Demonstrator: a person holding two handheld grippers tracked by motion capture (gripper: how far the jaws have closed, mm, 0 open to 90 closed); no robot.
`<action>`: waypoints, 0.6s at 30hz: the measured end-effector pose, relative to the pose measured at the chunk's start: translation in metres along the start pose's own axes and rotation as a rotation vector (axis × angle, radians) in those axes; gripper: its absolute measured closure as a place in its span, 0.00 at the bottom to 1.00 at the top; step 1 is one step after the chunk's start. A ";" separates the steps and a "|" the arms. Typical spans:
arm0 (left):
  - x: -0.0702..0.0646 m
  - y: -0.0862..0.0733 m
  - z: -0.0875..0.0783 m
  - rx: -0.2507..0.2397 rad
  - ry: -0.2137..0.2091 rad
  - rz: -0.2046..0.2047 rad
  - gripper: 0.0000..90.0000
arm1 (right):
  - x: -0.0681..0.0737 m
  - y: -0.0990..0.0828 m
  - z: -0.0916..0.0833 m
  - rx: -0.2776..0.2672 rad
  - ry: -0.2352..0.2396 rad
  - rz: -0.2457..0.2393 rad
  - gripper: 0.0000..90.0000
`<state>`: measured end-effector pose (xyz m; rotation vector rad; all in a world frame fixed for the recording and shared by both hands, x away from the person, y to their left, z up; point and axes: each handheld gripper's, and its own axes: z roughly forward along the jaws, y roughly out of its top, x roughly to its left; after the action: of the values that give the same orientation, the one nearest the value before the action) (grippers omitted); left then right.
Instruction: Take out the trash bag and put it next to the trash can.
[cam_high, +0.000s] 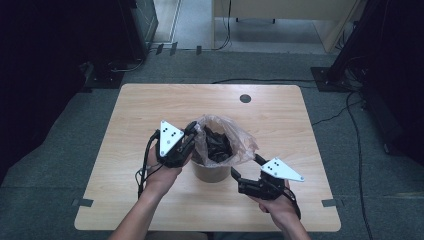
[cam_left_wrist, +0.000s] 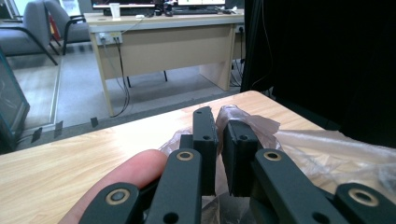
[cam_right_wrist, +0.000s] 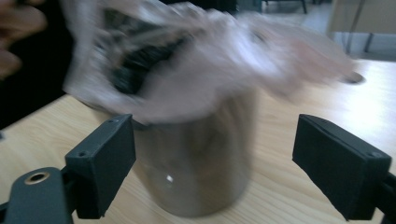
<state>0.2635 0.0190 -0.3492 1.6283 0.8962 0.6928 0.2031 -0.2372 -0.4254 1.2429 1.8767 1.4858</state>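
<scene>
From my seat at the controls, my left gripper (cam_high: 191, 134) sits at the left side of the rim of the small brown round bin (cam_high: 211, 171), its jaws pinched nearly together on a fold of the thin translucent plastic bag (cam_high: 235, 142) that lines it; the left gripper view shows the film caught between the two black pads (cam_left_wrist: 205, 140). The bin stands near the middle of the pale wooden table (cam_high: 130, 130), a little toward my edge, and dark crumpled contents (cam_high: 216, 145) fill the bag's mouth.

My right gripper (cam_high: 245, 167) is low at the bin's right side, jaws spread wide with nothing pressed between them; in the right gripper view the bin's wall stands between the two pads (cam_right_wrist: 105, 163) and apart from both, under the overhanging bag.

I judge the work to be fitting or pulling the liner at the rim: the left edge is gripped, while the right edge flares loose above the rim. What is left, I think, is for the right jaws to take that loose film or steady the bin.

The tabletop carries a round cable hole (cam_high: 245, 98) near its far edge. Around it is grey carpet (cam_high: 65, 150) with trailing cables (cam_high: 350, 115), and a beige desk (cam_left_wrist: 163, 42) with a grey chair (cam_left_wrist: 32, 23) farther off.
</scene>
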 end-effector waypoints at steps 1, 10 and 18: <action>0.000 0.001 0.000 0.000 0.000 0.002 0.94 | 0.003 0.002 0.001 -0.006 0.010 0.000 0.14; -0.001 0.006 0.001 -0.009 -0.002 -0.002 0.94 | 0.031 0.023 0.017 -0.023 0.048 0.006 0.10; -0.001 0.006 0.000 -0.010 -0.004 -0.006 0.94 | 0.055 0.038 0.037 -0.035 0.051 -0.011 0.08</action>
<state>0.2643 0.0173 -0.3435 1.6166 0.8933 0.6886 0.2188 -0.1708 -0.3917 1.1871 1.8786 1.5516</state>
